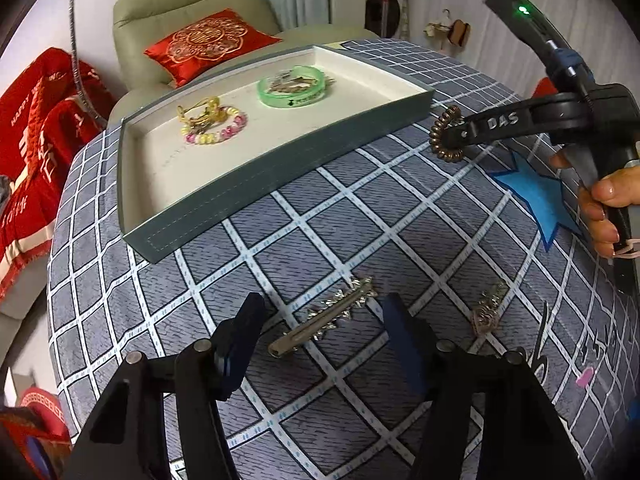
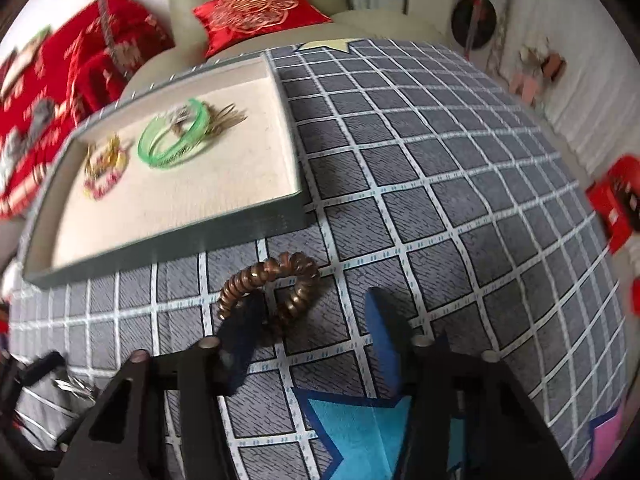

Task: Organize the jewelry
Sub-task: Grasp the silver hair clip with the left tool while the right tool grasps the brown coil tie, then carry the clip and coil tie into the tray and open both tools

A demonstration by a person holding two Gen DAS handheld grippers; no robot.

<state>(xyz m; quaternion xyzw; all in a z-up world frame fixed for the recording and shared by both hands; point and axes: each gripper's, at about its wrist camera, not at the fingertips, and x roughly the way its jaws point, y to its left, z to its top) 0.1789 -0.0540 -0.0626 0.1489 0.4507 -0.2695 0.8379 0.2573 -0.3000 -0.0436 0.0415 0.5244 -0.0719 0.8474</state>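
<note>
A grey tray [image 1: 280, 168] with a cream floor stands on the checked cloth and holds a green bangle [image 1: 291, 89], a pink and yellow bead bracelet [image 1: 216, 130] and gold pieces. My left gripper [image 1: 320, 340] is open just above a silver spiked hair clip [image 1: 328, 318] that lies between its fingers. My right gripper [image 2: 316, 336] is open; a brown spiral hair tie [image 2: 272, 288] hangs looped over its left finger [image 2: 244, 332], held above the cloth near the tray's corner [image 2: 296, 216]. The hair tie also shows in the left wrist view [image 1: 446, 134].
A small silver brooch [image 1: 486, 310] lies on the cloth right of the clip. A blue star patch [image 1: 536, 196] is on the cloth. A beige armchair with a red cushion [image 1: 208, 44] stands behind the tray. Red blankets lie at the left.
</note>
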